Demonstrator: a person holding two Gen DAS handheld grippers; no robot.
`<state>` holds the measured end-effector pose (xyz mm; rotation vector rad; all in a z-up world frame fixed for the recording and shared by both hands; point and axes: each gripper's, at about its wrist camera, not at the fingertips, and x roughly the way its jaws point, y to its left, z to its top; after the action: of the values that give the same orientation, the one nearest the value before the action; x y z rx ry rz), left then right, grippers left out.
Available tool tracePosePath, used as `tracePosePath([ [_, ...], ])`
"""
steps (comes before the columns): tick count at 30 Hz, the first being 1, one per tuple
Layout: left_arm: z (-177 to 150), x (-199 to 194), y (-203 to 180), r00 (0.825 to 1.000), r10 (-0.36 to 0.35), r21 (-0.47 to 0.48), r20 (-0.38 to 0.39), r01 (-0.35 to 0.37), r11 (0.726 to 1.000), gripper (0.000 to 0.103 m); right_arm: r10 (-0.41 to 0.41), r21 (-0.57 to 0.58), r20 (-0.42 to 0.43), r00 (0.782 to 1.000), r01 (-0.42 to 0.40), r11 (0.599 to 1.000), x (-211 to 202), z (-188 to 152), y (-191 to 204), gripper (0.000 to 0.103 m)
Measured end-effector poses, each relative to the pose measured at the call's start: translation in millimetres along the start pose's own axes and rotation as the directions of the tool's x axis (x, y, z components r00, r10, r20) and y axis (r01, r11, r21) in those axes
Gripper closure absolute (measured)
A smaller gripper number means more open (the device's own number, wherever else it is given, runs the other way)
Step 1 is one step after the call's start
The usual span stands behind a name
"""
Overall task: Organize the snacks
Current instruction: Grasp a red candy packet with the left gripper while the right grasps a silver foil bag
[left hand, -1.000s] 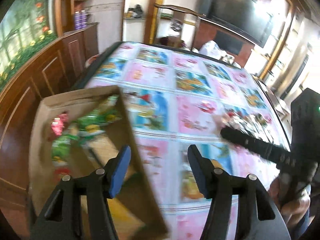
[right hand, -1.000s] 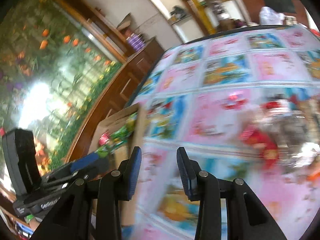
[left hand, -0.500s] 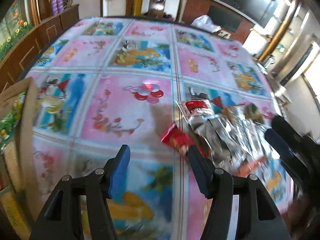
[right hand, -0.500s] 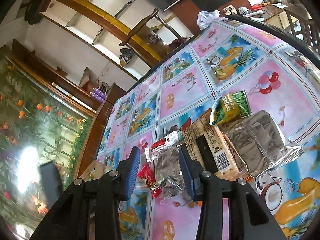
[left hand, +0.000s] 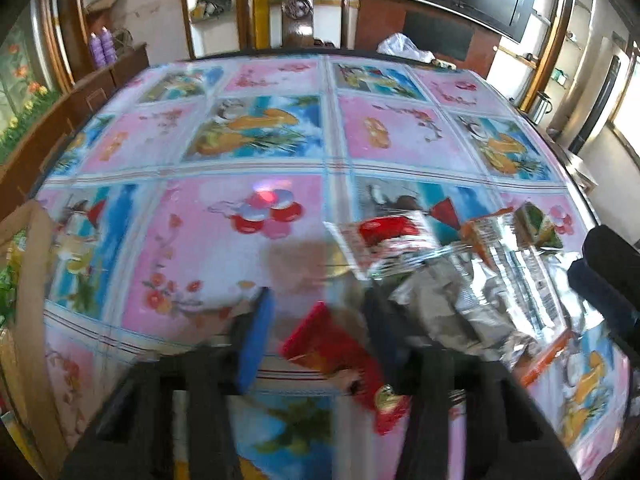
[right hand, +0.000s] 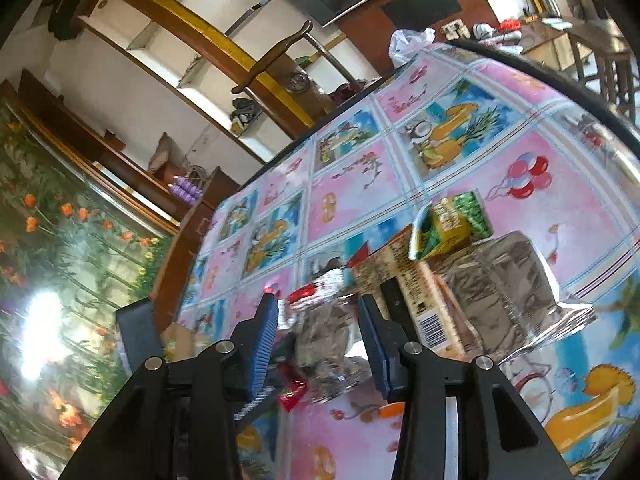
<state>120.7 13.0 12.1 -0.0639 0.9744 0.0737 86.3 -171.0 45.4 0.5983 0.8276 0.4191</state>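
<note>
A heap of snack packets lies on the patterned tablecloth [left hand: 224, 248]. My left gripper [left hand: 316, 340] is open, with a small red packet [left hand: 332, 356] lying between its fingers on the table. Silver foil bags [left hand: 460, 296] and a red-and-white packet [left hand: 384, 236] lie just right of it. My right gripper [right hand: 318, 336] is open over a crumpled silver bag [right hand: 324, 336]. A tan barcode packet [right hand: 416, 300], a green-yellow packet [right hand: 452, 224] and a large silver bag [right hand: 508, 292] lie beyond it. The red packet shows below it in the right wrist view [right hand: 294, 390].
A cardboard box [left hand: 28, 280] with green snacks stands at the table's left edge; it also shows in the right wrist view [right hand: 180, 336]. A wooden chair [left hand: 296, 12] stands behind the table's far edge. A white plastic bag [left hand: 404, 48] lies at the far right.
My left gripper has swung from the box to the snack heap and come down around the red packet. My right gripper has moved closer over the silver bag.
</note>
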Motion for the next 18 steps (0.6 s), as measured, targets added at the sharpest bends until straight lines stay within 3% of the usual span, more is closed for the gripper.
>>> tracePosePath([
  [2, -5, -4, 6, 1.0, 0.003, 0.021, -0.001, -0.003, 1.0, 0.092, -0.019, -0.024, -0.015, 1.0, 0.018, 1.0, 5, -1, 2, 0.058],
  [5, -21, -16, 22, 0.999, -0.038, 0.023, -0.016, 0.039, 0.999, 0.095, -0.049, -0.071, -0.04, 0.998, 0.047, 0.996, 16, -6, 6, 0.057],
  [10, -51, -36, 43, 0.997, -0.073, 0.052, 0.004, 0.073, 0.996, 0.095, -0.129, -0.185, -0.065, 0.989, 0.115, 0.976, 42, -14, 20, 0.052],
  [14, -54, -39, 55, 0.988, -0.157, 0.0, 0.014, 0.157, 0.988, 0.094, -0.165, -0.279, -0.108, 0.98, 0.129, 0.952, 65, -26, 33, 0.049],
  [16, -52, -42, 58, 0.984, -0.178, -0.008, 0.028, 0.179, 0.984, 0.094, -0.23, -0.378, -0.102, 0.968, 0.177, 0.909, 73, -36, 45, 0.045],
  [18, -51, -45, 60, 0.982, -0.186, -0.014, 0.044, 0.186, 0.982, 0.086, -0.245, -0.389, -0.085, 0.966, 0.194, 0.9, 75, -39, 48, 0.042],
])
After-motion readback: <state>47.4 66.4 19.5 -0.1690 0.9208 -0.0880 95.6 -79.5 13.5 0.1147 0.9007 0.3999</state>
